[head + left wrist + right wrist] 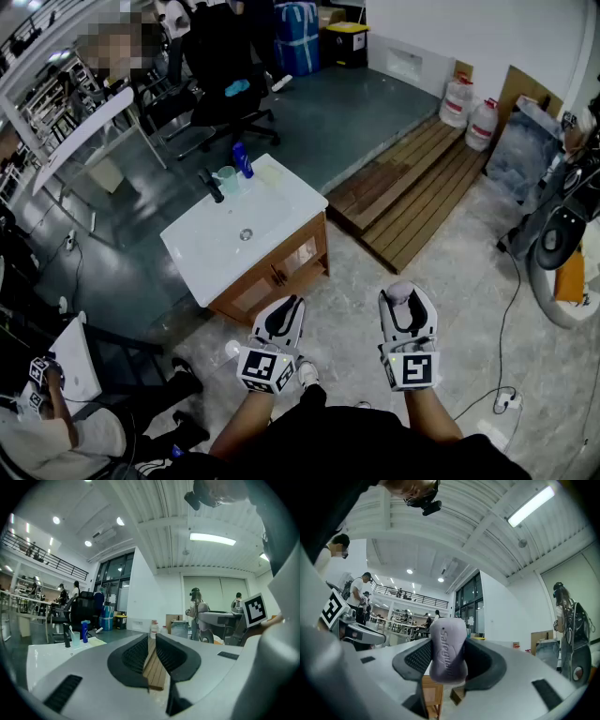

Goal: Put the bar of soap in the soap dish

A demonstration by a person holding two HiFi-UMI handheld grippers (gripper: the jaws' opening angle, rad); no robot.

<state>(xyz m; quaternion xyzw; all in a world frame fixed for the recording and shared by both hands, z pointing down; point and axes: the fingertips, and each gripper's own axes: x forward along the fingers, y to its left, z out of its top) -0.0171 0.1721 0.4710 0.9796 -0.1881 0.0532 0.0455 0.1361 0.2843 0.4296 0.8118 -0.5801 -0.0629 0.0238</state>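
left gripper [288, 306] and right gripper [401, 296] level, side by side. Right pinches bar of soap [448, 653], embossed "Safeguard". Left jaws together, empty.

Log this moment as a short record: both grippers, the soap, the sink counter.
right gripper: shut on the bar of soap, pale purple, upright between the pads
left gripper: jaws together, nothing held
sink counter: white, ahead and to the left, beyond both grippers
on the counter: black tap, pale cup, blue bottle
soap dish: not clearly made out
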